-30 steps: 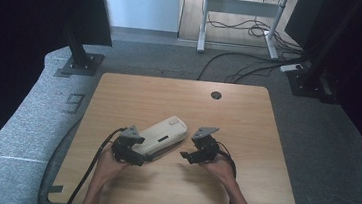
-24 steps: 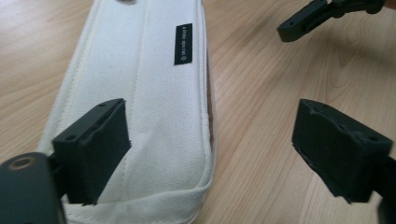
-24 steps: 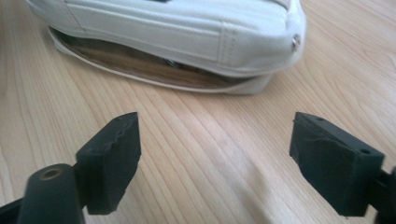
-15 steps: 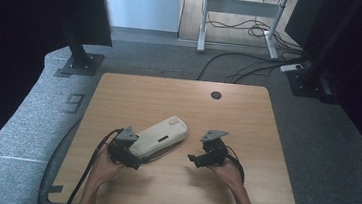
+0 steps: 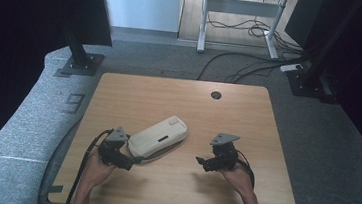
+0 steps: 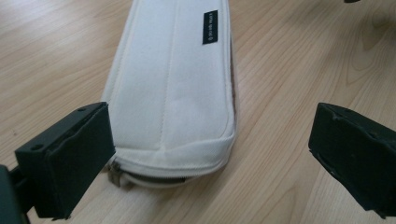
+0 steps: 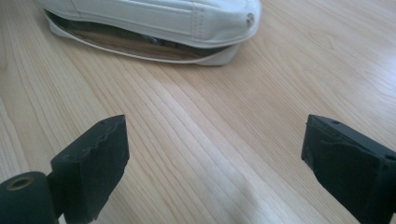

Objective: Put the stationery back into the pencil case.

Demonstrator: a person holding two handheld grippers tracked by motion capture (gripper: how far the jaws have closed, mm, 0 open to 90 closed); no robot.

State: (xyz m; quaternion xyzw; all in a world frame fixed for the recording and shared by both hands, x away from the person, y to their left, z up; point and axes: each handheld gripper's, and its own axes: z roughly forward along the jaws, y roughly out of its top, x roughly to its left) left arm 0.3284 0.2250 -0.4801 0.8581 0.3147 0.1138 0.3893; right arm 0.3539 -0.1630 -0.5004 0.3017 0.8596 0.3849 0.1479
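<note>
Pencil case [image 5: 158, 136] unzipped on table [image 5: 179, 97]

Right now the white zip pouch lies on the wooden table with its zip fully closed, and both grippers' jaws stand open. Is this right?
Not quite. The zip of the white zip pouch is open along its side, as the right gripper view shows. The rest holds: it lies on the wooden table and both grippers' jaws stand open.

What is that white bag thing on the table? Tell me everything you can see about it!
It is a long cream-white pencil case, soft-looking with stitched seams, lying flat and slanted on the wooden table. A small black label sits on top, and a metal stud near one end. A zipper runs along its side; on the side the right gripper view faces it gapes open, with something dark inside that is hard to make out. The near end lies just ahead of the left gripper's open fingers, which do not press it.
</note>
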